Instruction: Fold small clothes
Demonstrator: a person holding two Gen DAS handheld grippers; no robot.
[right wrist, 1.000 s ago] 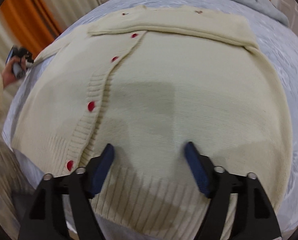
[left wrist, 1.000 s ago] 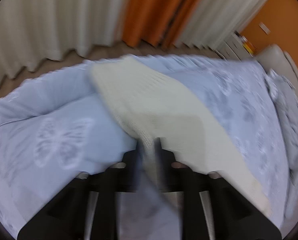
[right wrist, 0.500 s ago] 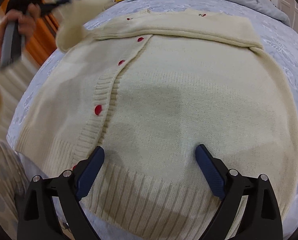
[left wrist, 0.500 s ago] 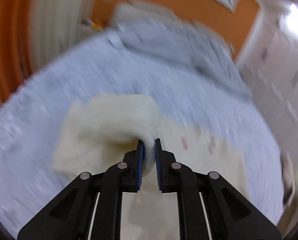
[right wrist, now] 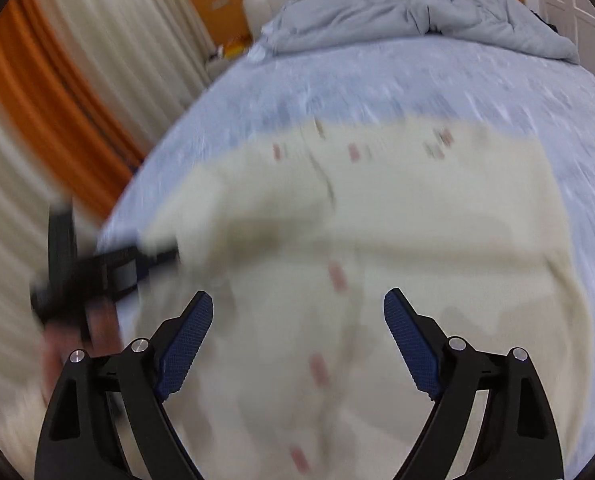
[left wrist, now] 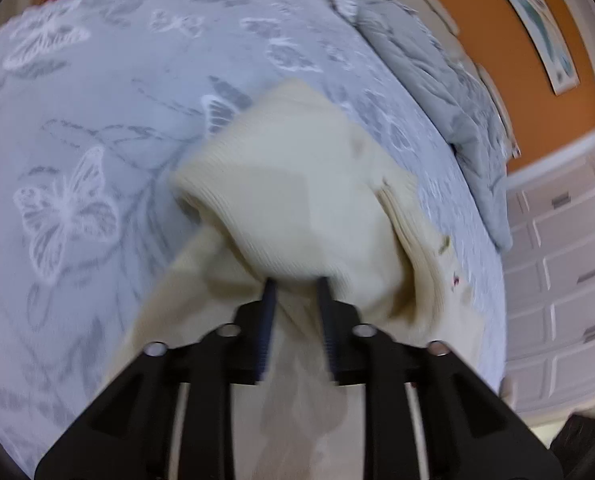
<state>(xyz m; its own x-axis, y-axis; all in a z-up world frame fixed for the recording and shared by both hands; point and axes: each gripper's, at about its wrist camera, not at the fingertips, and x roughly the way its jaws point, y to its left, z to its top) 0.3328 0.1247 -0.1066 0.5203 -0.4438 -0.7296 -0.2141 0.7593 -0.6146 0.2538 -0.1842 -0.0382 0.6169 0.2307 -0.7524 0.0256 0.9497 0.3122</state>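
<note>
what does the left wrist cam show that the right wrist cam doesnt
Only the left wrist view shows the sleeve up close at the left gripper, whose fingers are slightly parted now, the butterfly print on the bedsheet, white drawers and a wall picture.

Only the right wrist view shows the open right gripper above the cardigan, its line of red buttons, and the curtains.

Both show the cream cardigan, the bedsheet, the grey duvet and the orange wall.
</note>
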